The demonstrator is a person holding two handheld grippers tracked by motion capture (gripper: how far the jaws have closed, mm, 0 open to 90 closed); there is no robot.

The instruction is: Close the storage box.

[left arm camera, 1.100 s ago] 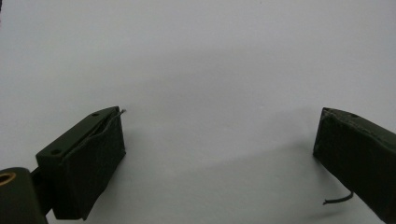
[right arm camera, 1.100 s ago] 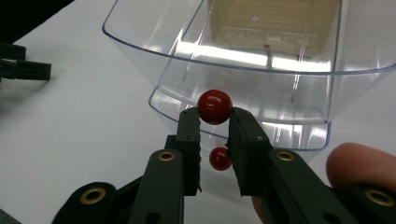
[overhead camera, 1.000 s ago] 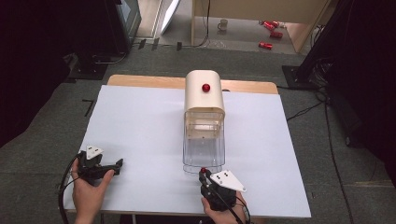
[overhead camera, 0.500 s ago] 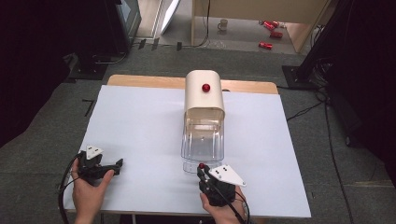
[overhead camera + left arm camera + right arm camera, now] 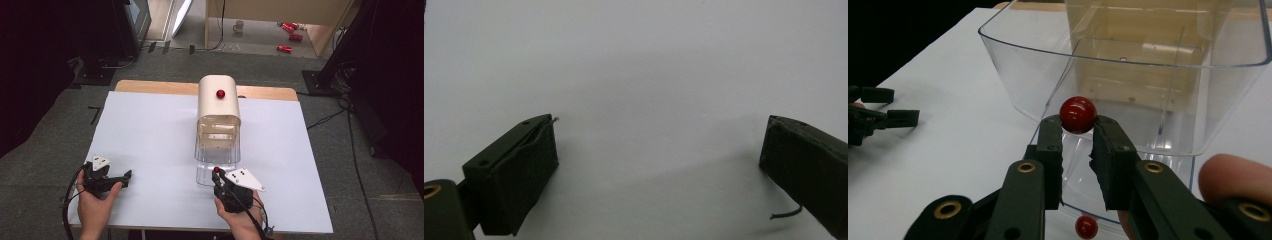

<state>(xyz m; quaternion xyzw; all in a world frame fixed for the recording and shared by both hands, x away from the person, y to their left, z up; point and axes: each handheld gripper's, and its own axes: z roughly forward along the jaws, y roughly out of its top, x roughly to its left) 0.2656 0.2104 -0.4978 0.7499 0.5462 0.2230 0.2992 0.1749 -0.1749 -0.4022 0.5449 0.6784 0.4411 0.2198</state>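
With the right gripper (image 5: 1077, 131) clamped on 1 glossy red ball (image 5: 1077, 114) near the table's front edge, at the clear plastic bin's (image 5: 1128, 75) open mouth, we should lift gently over its rim before releasing; left gripper (image 5: 659, 150) open, empty.

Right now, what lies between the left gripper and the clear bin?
Nothing: in the high view, only bare white table cover lies between the left gripper and the clear bin.
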